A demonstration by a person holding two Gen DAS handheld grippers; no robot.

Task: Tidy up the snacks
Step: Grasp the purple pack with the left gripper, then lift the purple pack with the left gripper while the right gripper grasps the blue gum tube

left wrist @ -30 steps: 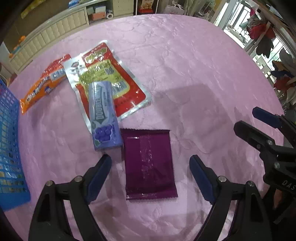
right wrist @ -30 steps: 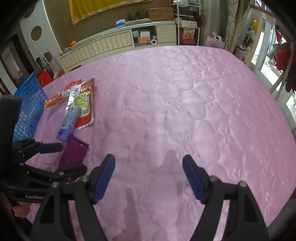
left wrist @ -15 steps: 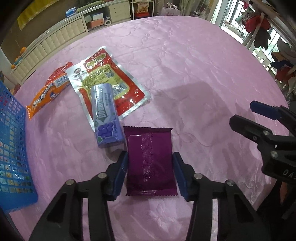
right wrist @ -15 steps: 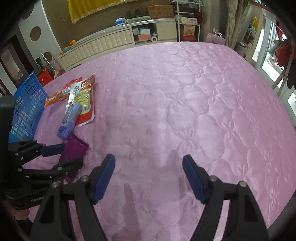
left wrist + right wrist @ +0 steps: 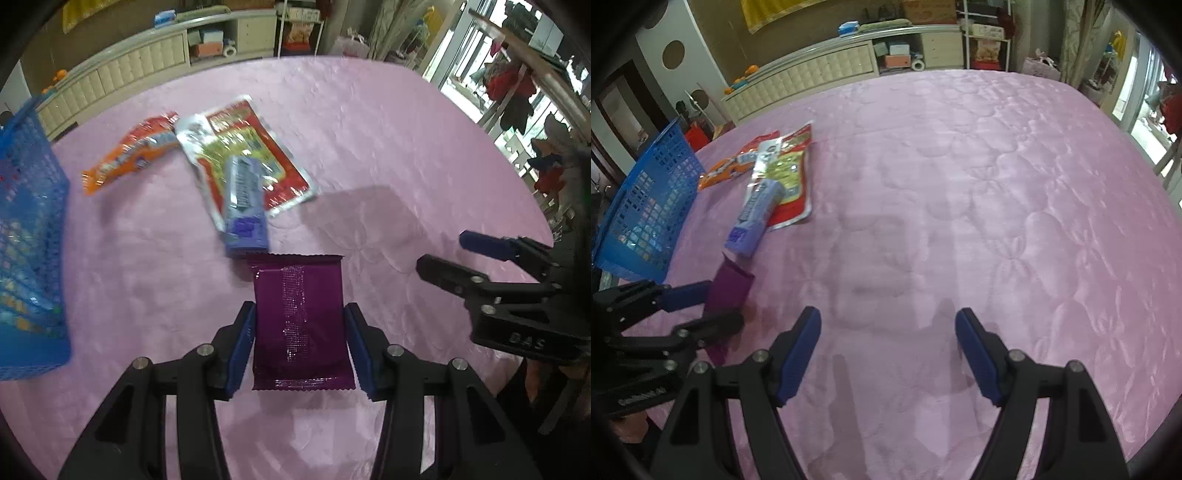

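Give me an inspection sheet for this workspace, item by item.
Surface: pink quilted cloth, bare on its right side.
Job's things: purple packet in the left gripper; gum pack lying on the red pouch; orange packet beside them; blue basket at the left edge.
Clutter: nothing seen.
Grippers: left fingers pressed on the purple packet's sides; right gripper open, holding nothing.
Cables: nothing seen.
Surroundings: white cabinet with shelves behind; clothes rack by the windows.
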